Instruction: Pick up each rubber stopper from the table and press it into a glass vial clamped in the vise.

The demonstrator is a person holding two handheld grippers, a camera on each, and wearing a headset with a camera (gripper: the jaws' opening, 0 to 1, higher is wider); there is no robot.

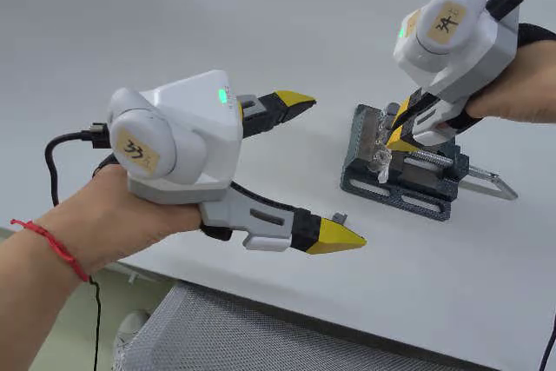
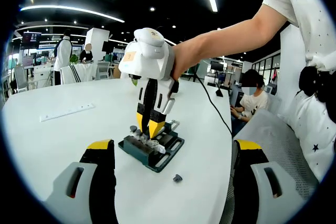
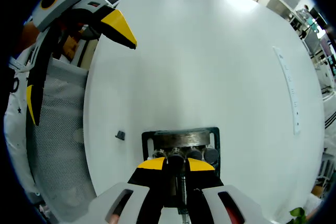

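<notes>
The left gripper (image 1: 317, 169) hovers with its fingers spread wide and empty. A loose stopper (image 2: 177, 178) lies on the table (image 1: 217, 23) just ahead of them, beside the vise (image 1: 395, 193). The right gripper (image 3: 176, 164) points down at the vials (image 1: 380, 161), its fingers drawn close. Whether they pinch a stopper I cannot tell.

Glass vials (image 1: 380, 161) line up in my vise (image 1: 408, 193), one rubber stopper (image 1: 340, 217) loose.
The clear vials stand upright in a row in the dark green vise, some capped dark; the small grey stopper lies alone on the white table (image 1: 261, 23), apart from it.
</notes>
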